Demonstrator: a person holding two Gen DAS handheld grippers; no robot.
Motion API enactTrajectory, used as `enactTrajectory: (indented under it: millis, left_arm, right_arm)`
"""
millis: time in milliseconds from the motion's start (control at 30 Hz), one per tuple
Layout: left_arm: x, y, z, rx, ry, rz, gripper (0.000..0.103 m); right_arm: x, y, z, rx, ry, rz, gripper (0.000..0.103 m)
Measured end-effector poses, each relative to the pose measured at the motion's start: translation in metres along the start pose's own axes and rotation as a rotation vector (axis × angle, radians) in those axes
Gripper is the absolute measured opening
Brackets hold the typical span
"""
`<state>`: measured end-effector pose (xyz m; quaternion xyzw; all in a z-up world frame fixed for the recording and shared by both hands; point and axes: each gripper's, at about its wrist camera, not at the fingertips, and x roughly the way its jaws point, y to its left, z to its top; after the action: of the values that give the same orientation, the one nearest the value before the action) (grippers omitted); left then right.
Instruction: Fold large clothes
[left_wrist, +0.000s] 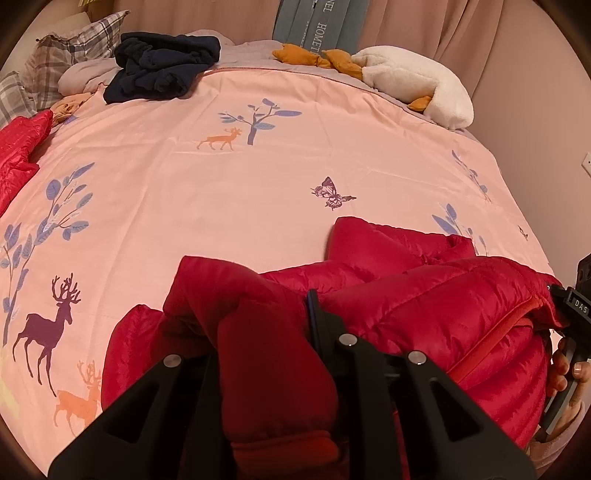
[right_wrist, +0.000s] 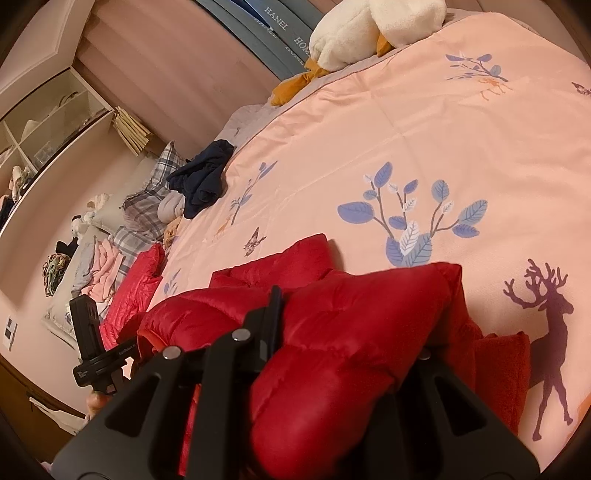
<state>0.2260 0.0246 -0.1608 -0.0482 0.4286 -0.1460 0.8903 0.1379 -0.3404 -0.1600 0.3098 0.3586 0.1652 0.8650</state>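
Observation:
A red puffer jacket (left_wrist: 424, 295) lies bunched at the near edge of the pink deer-print bedspread (left_wrist: 221, 184). My left gripper (left_wrist: 273, 317) is shut on a fold of it; the padded cloth spills over the left finger and only the right finger (left_wrist: 314, 314) shows. In the right wrist view the same jacket (right_wrist: 351, 332) bulges between the jaws of my right gripper (right_wrist: 314, 310), which is shut on it, with only the left finger (right_wrist: 273, 306) showing. The right gripper (left_wrist: 576, 306) also shows at the jacket's right edge, held by a hand (left_wrist: 565, 369).
A second red quilted garment (left_wrist: 18, 147) lies at the left edge of the bed. A dark navy garment (left_wrist: 159, 70) and plaid pillows (left_wrist: 74, 48) sit at the far left, a white plush toy (left_wrist: 417, 81) at the far right. Open shelves (right_wrist: 37, 129) stand beyond the bed.

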Motion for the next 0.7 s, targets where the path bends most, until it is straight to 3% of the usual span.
enactTrajectory:
  millis: [700]
  left_arm:
    - [0.0078, 0.0033, 0.0020, -0.007, 0.009, -0.003, 0.016]
  right_arm:
    - [0.0072, -0.0033, -0.0012, 0.014, 0.007, -0.014, 0.016]
